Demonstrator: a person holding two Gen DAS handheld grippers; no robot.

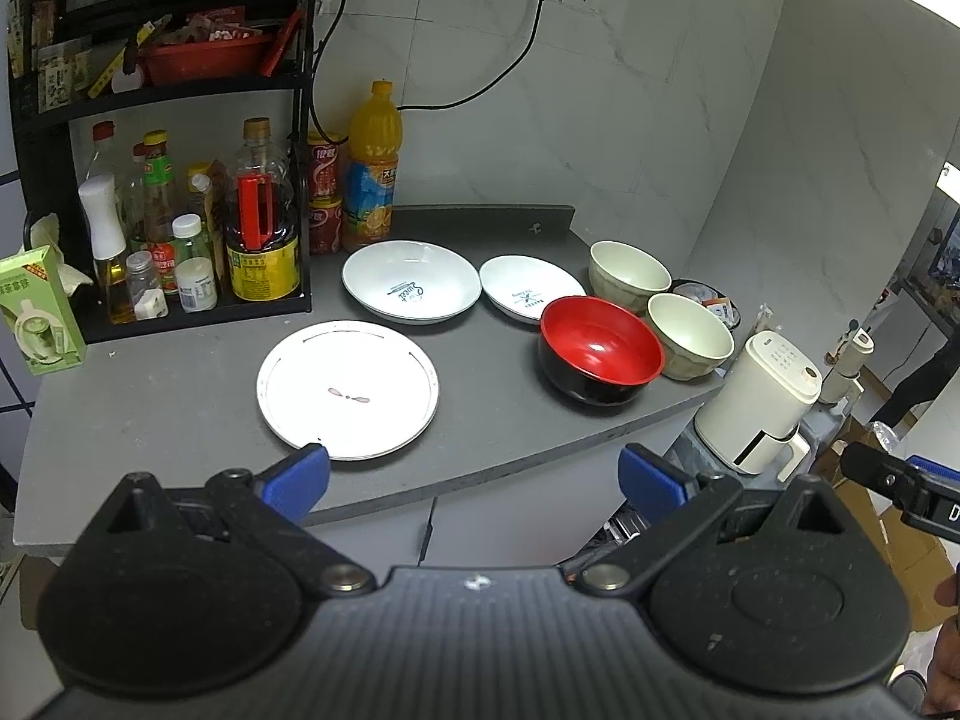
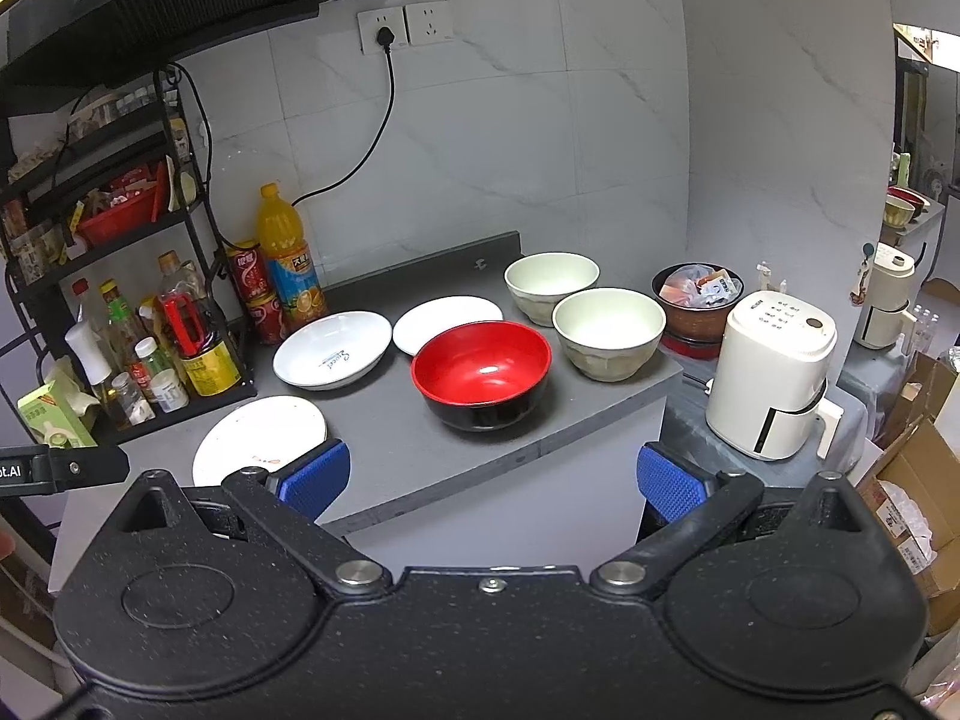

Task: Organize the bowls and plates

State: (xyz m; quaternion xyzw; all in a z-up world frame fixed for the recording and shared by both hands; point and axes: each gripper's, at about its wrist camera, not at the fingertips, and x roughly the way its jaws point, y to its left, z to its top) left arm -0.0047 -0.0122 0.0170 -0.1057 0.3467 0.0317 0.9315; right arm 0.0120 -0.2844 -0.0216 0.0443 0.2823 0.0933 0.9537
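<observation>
On the grey counter (image 1: 180, 396) lie a flat white plate (image 1: 348, 390) (image 2: 258, 438), a deep white plate with writing (image 1: 411, 281) (image 2: 332, 350) and a smaller white plate (image 1: 531, 288) (image 2: 447, 324). A red-and-black bowl (image 1: 600, 348) (image 2: 481, 373) stands beside two cream bowls, the near one (image 1: 690, 336) (image 2: 609, 333) and the far one (image 1: 629, 269) (image 2: 551, 288). My left gripper (image 1: 474, 477) is open and empty, in front of the counter's edge near the flat plate. My right gripper (image 2: 492, 483) is open and empty, in front of the red bowl.
A black rack of bottles (image 1: 180, 222) (image 2: 120, 324) stands at the left, with an orange juice bottle (image 1: 373, 168) (image 2: 288, 258) and red cans (image 1: 324, 198). A white air fryer (image 1: 762, 402) (image 2: 771, 372) sits right on a lower surface. A green carton (image 1: 39, 312) is at the far left.
</observation>
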